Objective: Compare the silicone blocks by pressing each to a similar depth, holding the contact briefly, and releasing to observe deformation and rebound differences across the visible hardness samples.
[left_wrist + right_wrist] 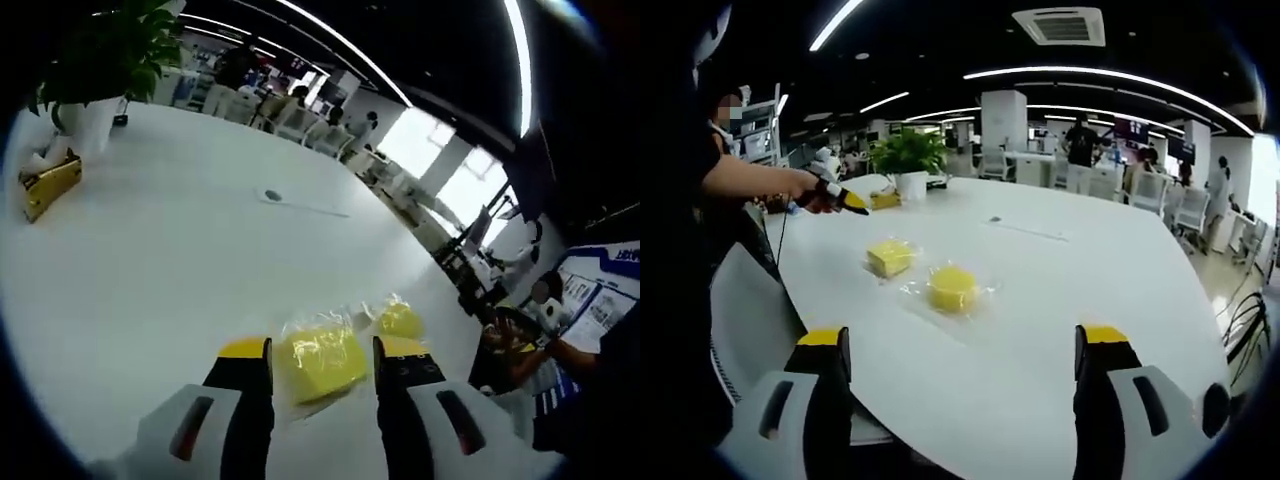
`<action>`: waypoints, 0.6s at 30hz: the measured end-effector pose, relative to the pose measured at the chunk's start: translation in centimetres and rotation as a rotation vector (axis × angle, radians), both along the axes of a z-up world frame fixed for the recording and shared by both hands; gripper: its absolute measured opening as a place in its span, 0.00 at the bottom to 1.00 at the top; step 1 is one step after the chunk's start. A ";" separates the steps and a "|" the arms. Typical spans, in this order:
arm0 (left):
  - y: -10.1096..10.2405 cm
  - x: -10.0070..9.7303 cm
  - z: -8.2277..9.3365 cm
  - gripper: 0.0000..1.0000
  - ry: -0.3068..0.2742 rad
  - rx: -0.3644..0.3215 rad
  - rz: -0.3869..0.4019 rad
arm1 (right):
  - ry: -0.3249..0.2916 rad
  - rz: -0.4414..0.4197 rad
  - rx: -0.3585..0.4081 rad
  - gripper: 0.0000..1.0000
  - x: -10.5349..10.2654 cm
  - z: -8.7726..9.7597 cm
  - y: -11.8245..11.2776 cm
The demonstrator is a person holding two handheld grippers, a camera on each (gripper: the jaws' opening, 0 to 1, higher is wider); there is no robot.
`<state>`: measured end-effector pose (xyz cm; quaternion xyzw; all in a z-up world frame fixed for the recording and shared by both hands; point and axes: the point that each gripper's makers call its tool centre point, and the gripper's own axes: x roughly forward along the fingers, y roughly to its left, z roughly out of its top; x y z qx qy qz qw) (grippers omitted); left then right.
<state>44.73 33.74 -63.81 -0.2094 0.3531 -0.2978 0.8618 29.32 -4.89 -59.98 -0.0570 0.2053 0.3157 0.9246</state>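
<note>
White table (1060,300) lying under two wrapped yellow silicone blocks: square block (890,258) beside round block (952,288). Likely soft, slippery-wrapped; pressing top centres. Left gripper (320,350) spread, straddling square block; right gripper (965,345) spread wide, hovering empty.

In the left gripper view, my left gripper (320,365) was cut off at six o'clock, its body running past the picture's edge. Its jaws hid the near side edges of the square silicone block (318,362). The round silicone block (400,321) at four o'clock was blurred under its wrapping. In the right gripper view, my right gripper (963,352) was cut off at six o'clock. The potted plant (908,160) at eleven o'clock hid part of the yellow box (884,199).
</note>
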 end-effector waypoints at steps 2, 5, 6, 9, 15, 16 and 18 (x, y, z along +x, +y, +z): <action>0.2 0.6 -0.7 0.38 0.022 -0.009 0.011 | 0.003 -0.006 -0.003 0.86 0.0 0.0 -0.1; 0.3 1.3 -1.6 0.39 0.043 -0.014 0.021 | 0.005 -0.012 -0.009 0.86 -0.1 0.0 -0.2; 0.2 1.7 -1.9 0.39 0.047 -0.013 0.022 | 0.006 -0.014 -0.009 0.86 -0.1 0.0 -0.3; 0.2 2.5 -2.7 0.39 0.053 -0.006 0.024 | 0.009 -0.022 -0.011 0.85 0.0 0.1 -0.5; -0.4 4.1 -4.2 0.38 0.069 -0.010 0.025 | 0.017 -0.036 0.019 0.84 0.4 0.5 -0.2; -0.5 4.3 -4.5 0.37 0.072 -0.011 0.021 | 0.017 -0.038 0.026 0.84 0.5 0.7 -0.2; -1.0 4.4 -5.3 0.36 0.099 -0.018 0.013 | 0.016 -0.043 0.034 0.84 0.7 0.9 -0.1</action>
